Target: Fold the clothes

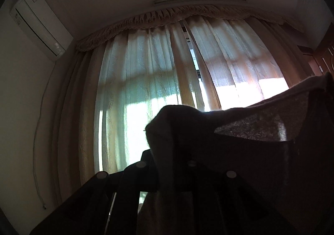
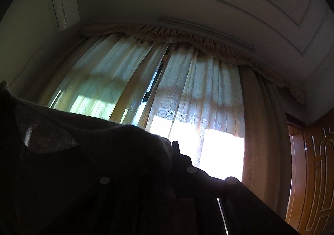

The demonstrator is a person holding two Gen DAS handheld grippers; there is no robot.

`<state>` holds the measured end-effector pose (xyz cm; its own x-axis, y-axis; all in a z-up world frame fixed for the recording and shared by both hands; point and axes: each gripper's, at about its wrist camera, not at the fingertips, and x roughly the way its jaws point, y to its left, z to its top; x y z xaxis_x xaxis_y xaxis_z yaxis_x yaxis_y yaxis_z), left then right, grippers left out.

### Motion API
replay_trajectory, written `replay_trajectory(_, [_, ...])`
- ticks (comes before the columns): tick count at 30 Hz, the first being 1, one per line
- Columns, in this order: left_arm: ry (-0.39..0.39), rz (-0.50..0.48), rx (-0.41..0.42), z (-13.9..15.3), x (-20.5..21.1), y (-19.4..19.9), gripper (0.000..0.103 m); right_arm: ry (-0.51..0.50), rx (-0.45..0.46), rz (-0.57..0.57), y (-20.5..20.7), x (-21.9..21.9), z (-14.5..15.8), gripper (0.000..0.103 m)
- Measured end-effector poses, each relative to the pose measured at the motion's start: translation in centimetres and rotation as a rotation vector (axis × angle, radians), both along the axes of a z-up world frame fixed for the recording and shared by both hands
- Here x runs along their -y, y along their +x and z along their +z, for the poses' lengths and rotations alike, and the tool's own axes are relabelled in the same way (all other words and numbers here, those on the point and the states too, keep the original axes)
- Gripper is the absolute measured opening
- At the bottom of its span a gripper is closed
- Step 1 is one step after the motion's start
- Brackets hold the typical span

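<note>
Both grippers are raised and point up toward the window and ceiling. A dark grey-brown knit garment [image 1: 240,130] hangs over my left gripper [image 1: 165,151], which is shut on its top edge; the cloth stretches away to the right. In the right wrist view the same garment [image 2: 94,151] drapes over my right gripper [image 2: 167,151], which is shut on the cloth, and it stretches off to the left. The fingertips of both grippers are mostly hidden under the fabric and in shadow against the bright window.
Pale curtains [image 1: 156,72] with a frilled pelmet cover a bright window [image 2: 219,147]. A white air conditioner [image 1: 39,20] hangs on the left wall. A brown wooden door [image 2: 313,172] stands at the right. No table or floor is in view.
</note>
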<state>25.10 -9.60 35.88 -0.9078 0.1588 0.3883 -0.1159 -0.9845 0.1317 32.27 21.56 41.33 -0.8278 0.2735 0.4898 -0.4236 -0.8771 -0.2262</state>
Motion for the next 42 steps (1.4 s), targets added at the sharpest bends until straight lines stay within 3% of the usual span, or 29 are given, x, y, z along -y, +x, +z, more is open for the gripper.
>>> replay_trajectory(6, [-0.066,0.014,0.061,-2.7,0.2,-1.1,0.014,0.036,0.086,-0.063,-1.8,0.7,-5.3,0.007])
replay_trajectory(10, [-0.134,0.038,0.185,-5.5,-1.3,-5.7,0.014,0.013,0.239,-0.061,-7.1,-0.4,-9.1,0.007])
replay_trajectory(13, [-0.188,0.061,0.307,-8.5,-3.0,-10.8,0.014,-0.047,0.388,-0.036,-12.9,-1.9,-12.5,0.007])
replay_trajectory(18, [-0.206,0.081,0.544,-14.2,-5.7,-21.4,0.014,-0.159,0.646,-0.015,-24.8,-5.1,-19.5,0.007])
replay_trajectory(21, [-0.254,0.128,0.64,-18.1,-8.1,-27.4,0.014,-0.182,0.761,-0.035,-31.3,-6.4,-23.6,0.007])
replay_trajectory(28, [-0.343,0.173,0.861,-27.4,-12.7,-39.9,0.014,-0.265,0.995,-0.06,-39.4,-10.7,-32.1,0.007])
replay_trajectory(34, [-0.439,0.153,1.0,-33.3,-15.0,-46.2,0.014,-0.268,1.151,-0.073,-44.7,-11.9,-37.2,0.007])
replay_trajectory(37, [-0.443,0.114,1.1,-35.7,-15.2,-48.6,0.014,-0.321,1.228,-0.041,-46.0,-12.7,-39.1,0.007])
replay_trajectory(39, [-0.462,0.103,1.154,-37.1,-15.4,-49.6,0.017,-0.376,1.275,-0.006,-46.6,-13.4,-40.2,0.007])
replay_trajectory(40, [-0.482,0.104,1.171,-37.7,-15.6,-49.9,0.025,-0.401,1.287,0.008,-46.7,-13.7,-40.6,0.007])
replay_trajectory(42, [-0.515,0.121,1.184,-38.4,-15.7,-50.0,0.051,-0.452,1.311,0.035,-46.8,-14.4,-41.2,0.012])
